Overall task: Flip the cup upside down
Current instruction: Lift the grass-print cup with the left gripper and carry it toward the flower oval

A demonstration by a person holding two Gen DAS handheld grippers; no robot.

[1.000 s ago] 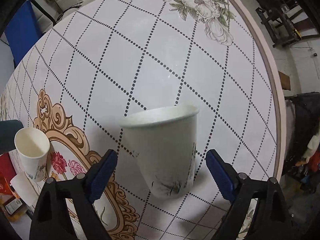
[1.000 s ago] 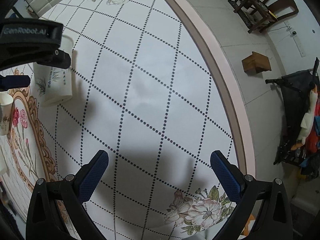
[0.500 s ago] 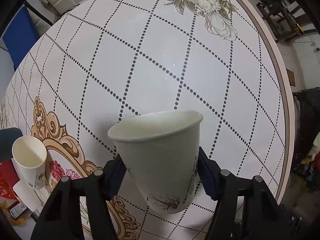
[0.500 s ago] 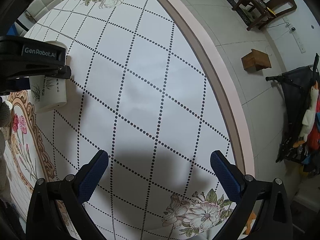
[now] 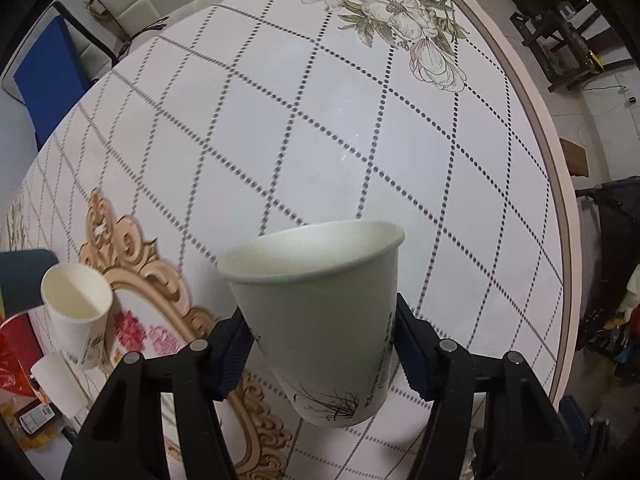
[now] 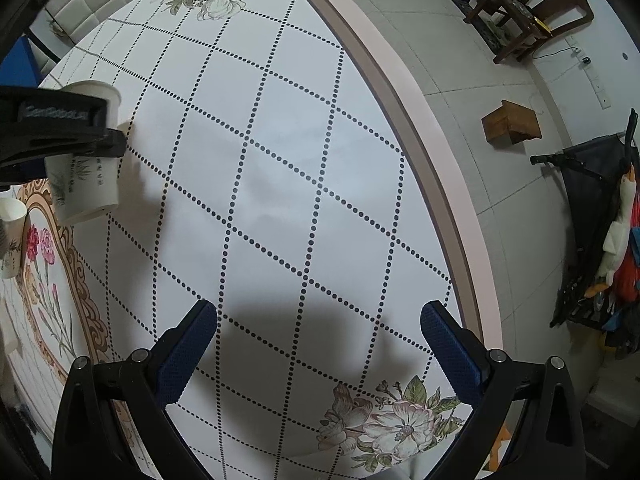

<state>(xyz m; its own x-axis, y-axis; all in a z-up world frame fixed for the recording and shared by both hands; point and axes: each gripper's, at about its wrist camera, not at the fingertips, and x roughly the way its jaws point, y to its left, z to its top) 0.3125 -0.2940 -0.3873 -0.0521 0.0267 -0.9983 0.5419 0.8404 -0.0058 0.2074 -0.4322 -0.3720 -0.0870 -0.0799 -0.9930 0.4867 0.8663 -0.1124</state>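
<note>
A white paper cup (image 5: 320, 320) with a grass print stands mouth up between the blue pads of my left gripper (image 5: 322, 344), which is shut on its lower half and holds it clear of the table. It also shows in the right wrist view (image 6: 86, 168), gripped by the left gripper, at the far left. My right gripper (image 6: 318, 344) is open and empty, above the white dotted tablecloth (image 6: 280, 184) near the table's pink edge.
A second white paper cup (image 5: 78, 312) stands upright at the left, by a dark teal object (image 5: 24, 276) and red packaging (image 5: 16, 352). The round table's rim (image 5: 560, 200) curves along the right. Chairs and a small wooden stool (image 6: 512, 126) are on the floor beyond.
My left gripper closed on the cup and raised it off the table. The right gripper stayed open and barely moved.
</note>
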